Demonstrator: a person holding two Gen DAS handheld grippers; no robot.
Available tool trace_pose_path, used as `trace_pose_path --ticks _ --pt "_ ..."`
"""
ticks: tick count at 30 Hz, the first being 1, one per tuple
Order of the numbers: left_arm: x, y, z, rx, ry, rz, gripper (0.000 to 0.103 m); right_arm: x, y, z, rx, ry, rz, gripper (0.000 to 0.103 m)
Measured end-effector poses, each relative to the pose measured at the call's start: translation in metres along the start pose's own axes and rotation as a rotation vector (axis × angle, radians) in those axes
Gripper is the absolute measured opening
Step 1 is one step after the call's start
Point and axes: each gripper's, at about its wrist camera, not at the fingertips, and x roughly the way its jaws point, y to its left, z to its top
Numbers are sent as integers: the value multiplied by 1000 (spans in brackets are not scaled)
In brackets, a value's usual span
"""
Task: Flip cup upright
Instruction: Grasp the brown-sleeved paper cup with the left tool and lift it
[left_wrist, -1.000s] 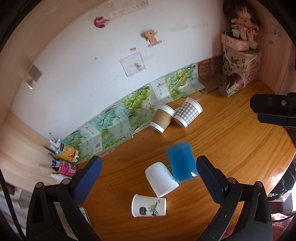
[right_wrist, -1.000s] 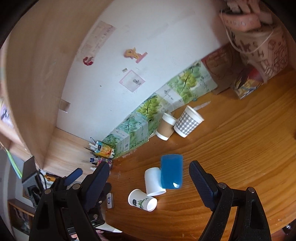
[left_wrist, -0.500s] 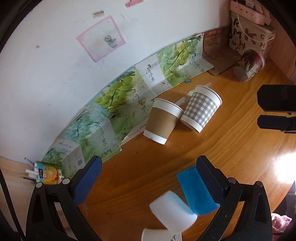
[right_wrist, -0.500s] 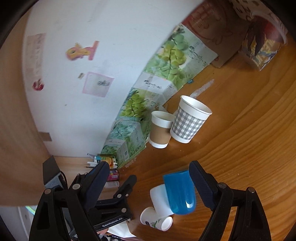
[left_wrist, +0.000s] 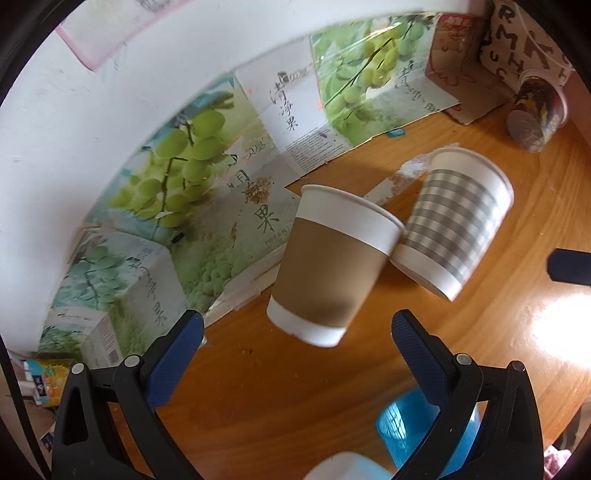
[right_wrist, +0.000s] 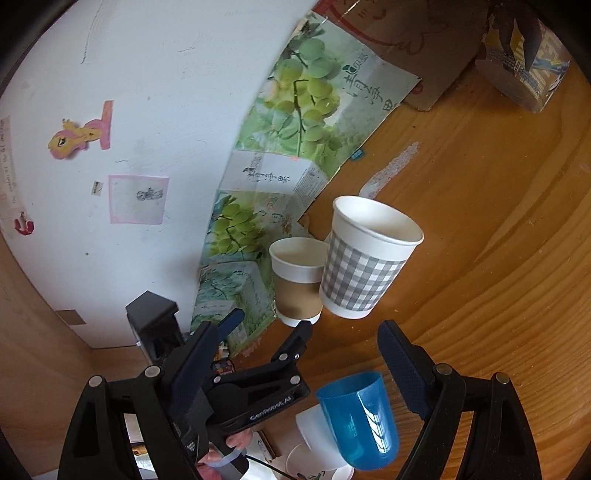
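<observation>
On the wooden table (left_wrist: 498, 332), a brown cup (left_wrist: 328, 266) touches the checked cup (left_wrist: 458, 229). The left gripper (left_wrist: 295, 332), spread wide and holding nothing, points at the brown cup; the right gripper (right_wrist: 295, 350) also gapes wide.

I see the blue plastic cup (right_wrist: 360, 421) lying on its side on the wooden table (right_wrist: 498, 258). Its rim touches a white cup (right_wrist: 314, 430), also tipped over.

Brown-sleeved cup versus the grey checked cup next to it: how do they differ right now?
The brown-sleeved cup has a plain tan band between white ends; the grey checked cup has a grey-and-white gingham print. In the right wrist view the brown cup sits nearer the grape-print boxes, the checked one farther out on the table. The left gripper is lined up on the brown cup, not the checked one. Both are white-rimmed paper cups, side by side.
</observation>
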Motion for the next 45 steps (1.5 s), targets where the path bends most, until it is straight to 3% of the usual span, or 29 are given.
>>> trace_pose_path --ticks 15,22,24,27,36,45 --pt "31 9 10 -18 -58 -109 101 20 -3 10 53 22 -3 88" --pt "54 24 14 -73 -47 -156 86 28 -1 11 53 35 -5 88" --pt "58 28 13 -87 -52 -170 76 30 -1 10 54 40 -5 88" --pt "60 34 10 -102 -52 -183 76 31 -2 10 56 46 -4 88" --pt "47 33 2 -91 -91 -139 74 28 4 8 58 52 0 88" --pt "-12 14 -12 -100 -171 -73 74 13 20 -3 33 55 25 88"
